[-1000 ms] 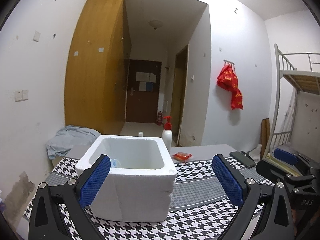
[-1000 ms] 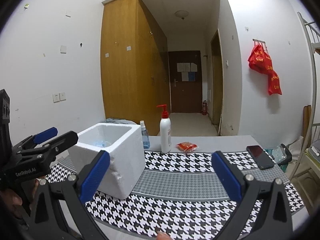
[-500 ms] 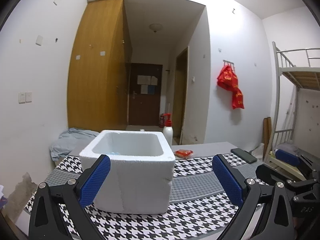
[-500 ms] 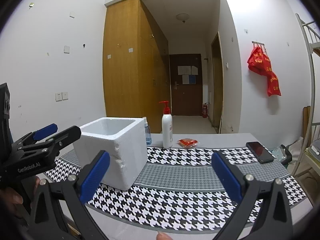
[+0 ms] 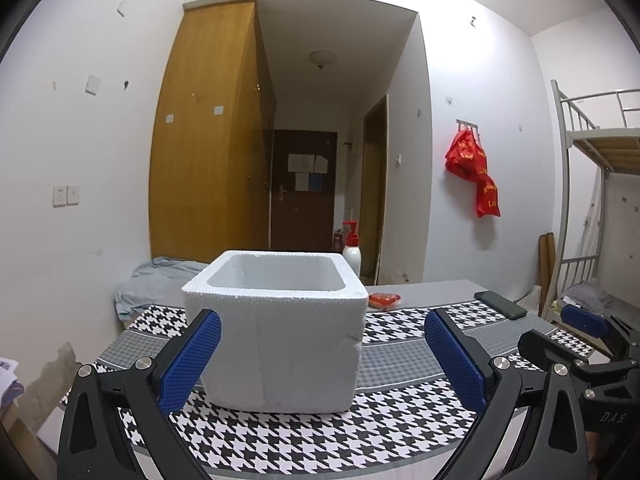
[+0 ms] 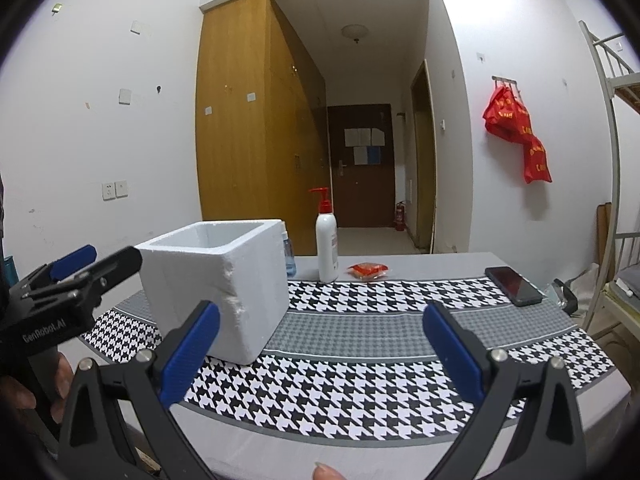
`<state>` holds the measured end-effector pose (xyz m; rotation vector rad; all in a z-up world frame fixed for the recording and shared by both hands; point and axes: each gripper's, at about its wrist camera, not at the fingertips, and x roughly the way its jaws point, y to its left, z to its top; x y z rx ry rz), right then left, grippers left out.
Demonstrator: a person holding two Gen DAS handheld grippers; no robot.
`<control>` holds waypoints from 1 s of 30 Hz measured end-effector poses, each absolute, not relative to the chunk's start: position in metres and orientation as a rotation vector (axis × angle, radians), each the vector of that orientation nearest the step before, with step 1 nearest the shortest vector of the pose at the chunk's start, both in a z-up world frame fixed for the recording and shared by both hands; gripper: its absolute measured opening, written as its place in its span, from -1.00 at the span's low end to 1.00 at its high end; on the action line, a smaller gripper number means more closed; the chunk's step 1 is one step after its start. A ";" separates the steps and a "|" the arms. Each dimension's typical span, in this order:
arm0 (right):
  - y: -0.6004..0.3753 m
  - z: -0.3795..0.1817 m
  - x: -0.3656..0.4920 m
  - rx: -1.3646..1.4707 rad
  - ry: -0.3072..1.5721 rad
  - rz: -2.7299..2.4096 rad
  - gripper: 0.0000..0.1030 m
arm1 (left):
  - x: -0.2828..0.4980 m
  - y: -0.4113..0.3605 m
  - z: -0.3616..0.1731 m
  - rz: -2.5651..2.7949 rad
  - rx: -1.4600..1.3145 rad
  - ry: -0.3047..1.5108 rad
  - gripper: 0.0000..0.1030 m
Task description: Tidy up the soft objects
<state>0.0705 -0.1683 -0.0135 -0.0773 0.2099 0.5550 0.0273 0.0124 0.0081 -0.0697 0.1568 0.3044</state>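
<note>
Both claws, left gripper [image 5: 322,356] and right gripper [image 6: 320,354], are spread wide and empty near the foam box [image 5: 280,332] on the tablecloth [image 6: 360,380].

Dormitory room: metal bunk bed [image 5: 592,152] at right, wooden wardrobe [image 5: 208,132] along the entry corridor, table with houndstooth cloth [image 6: 360,360] in foreground.

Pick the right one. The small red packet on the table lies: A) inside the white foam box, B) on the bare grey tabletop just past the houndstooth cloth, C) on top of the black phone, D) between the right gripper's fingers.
B: the red packet lies on the grey tabletop beyond the houndstooth cloth, right of the pump bottle, apart from the foam box and phone.
</note>
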 end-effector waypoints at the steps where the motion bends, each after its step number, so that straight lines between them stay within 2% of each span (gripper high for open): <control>1: -0.168 -0.013 0.069 -0.079 0.208 0.554 0.99 | 0.026 0.012 0.008 0.303 -0.070 0.157 0.98; 30: -0.185 -0.027 0.013 -0.057 0.193 0.538 0.99 | -0.037 -0.012 -0.013 0.333 -0.015 0.140 0.98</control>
